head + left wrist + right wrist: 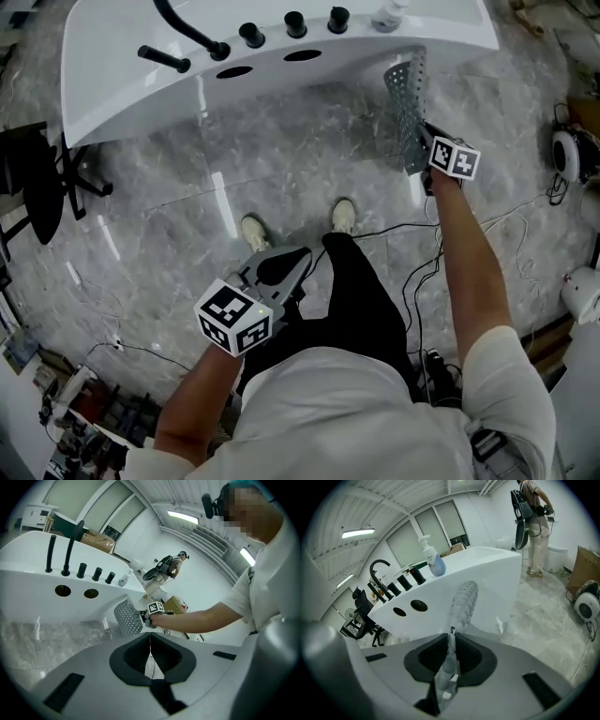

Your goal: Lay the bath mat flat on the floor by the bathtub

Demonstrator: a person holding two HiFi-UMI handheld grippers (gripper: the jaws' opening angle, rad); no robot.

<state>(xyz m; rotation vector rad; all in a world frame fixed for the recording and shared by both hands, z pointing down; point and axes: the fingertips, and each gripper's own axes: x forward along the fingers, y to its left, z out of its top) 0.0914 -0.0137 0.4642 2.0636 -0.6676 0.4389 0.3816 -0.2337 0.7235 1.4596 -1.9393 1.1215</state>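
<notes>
Grey floor (281, 159) below bathtub (281, 66): my right tool (433, 161) clamps bath mat (408, 103), long axis pointing tubward at upper right; left tool (281, 267) closed, empty, farther off.

Right hand-held gripper (451, 632) is clamped on the grey rubbery-looking bath mat (462, 603). It's a soft matt sheet, textured all over with a regular pattern of small holes or dimples. Just past the jaws, the white bathtub (131, 94) gleams, smooth and glossy. The black round tap knobs (294, 22) on its rim look matt. Under both hand-held grippers, the grey veined stone floor (281, 159) is polished and throws back bright streaks of light. Left hand-held gripper (150, 637) has a matt grey plastic shell, its black jaw pads pressed together.
</notes>
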